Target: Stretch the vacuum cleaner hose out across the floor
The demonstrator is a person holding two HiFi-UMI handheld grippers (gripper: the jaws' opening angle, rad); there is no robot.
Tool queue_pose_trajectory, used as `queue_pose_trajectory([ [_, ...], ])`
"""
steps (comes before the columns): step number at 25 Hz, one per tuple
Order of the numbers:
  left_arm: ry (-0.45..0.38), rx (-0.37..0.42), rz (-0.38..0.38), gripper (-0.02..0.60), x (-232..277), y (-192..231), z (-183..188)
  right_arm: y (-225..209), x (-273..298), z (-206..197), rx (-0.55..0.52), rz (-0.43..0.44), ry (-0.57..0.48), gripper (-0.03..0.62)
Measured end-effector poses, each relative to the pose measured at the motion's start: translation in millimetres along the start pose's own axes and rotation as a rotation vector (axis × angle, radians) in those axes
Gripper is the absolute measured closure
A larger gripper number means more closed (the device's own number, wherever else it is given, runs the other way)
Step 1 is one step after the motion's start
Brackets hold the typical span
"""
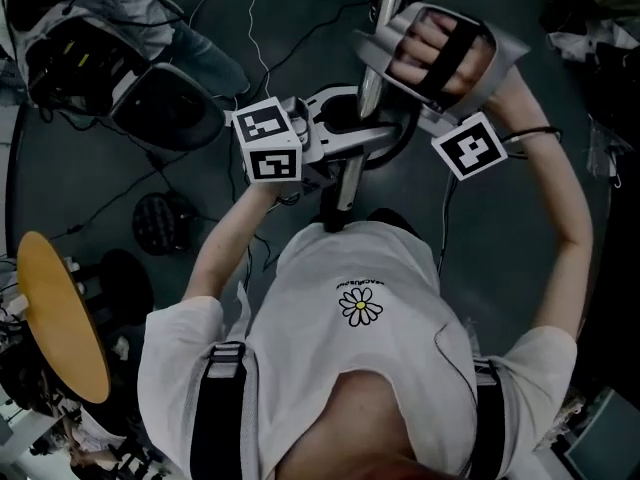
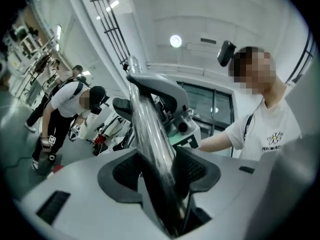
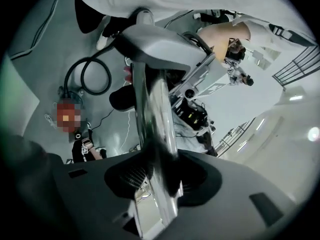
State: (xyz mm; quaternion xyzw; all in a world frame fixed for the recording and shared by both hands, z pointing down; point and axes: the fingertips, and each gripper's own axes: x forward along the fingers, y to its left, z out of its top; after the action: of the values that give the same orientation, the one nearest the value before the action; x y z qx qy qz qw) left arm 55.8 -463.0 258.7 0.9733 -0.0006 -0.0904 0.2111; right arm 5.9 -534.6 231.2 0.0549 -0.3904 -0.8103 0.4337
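Both grippers are clamped on the same shiny metal wand (image 1: 352, 173). The left gripper (image 1: 340, 148) has its pads pressed against the wand's sides near the person's chest. The right gripper (image 1: 375, 63) pinches the wand further out, beyond the left one. The wand's long axis runs straight between them, so each gripper looks along it towards the other.

The black hose (image 3: 85, 74) is not between either pair of jaws. In the right gripper view it lies curled in a loop on the floor, well apart from the jaws, off to the left of the wand. Whether it joins the wand's far end cannot be made out.

Judging by this, the loop will be straightened by drawing the wand away from it along the wand's axis, with the right gripper leading.
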Motion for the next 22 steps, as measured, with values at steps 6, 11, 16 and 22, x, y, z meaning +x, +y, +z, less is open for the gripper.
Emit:
queue_pose_trajectory([
  [6,-0.126,-0.090,-0.030,0.396,-6,-65,-1,-48,-57,25,-0.018,-0.117,-0.001,0.427],
  [11,-0.055,-0.078,-0.060,0.410,27,-134,-42,-51,-151,53,0.045,-0.215,0.018,0.413],
  [16,0.047,-0.038,-0.101,0.411,28,-244,-75,-99,-252,98,0.148,-0.286,0.067,0.384],
  [22,0.103,-0.029,-0.102,0.411,4,-314,-82,-137,-352,63,0.338,-0.304,0.274,0.368],
])
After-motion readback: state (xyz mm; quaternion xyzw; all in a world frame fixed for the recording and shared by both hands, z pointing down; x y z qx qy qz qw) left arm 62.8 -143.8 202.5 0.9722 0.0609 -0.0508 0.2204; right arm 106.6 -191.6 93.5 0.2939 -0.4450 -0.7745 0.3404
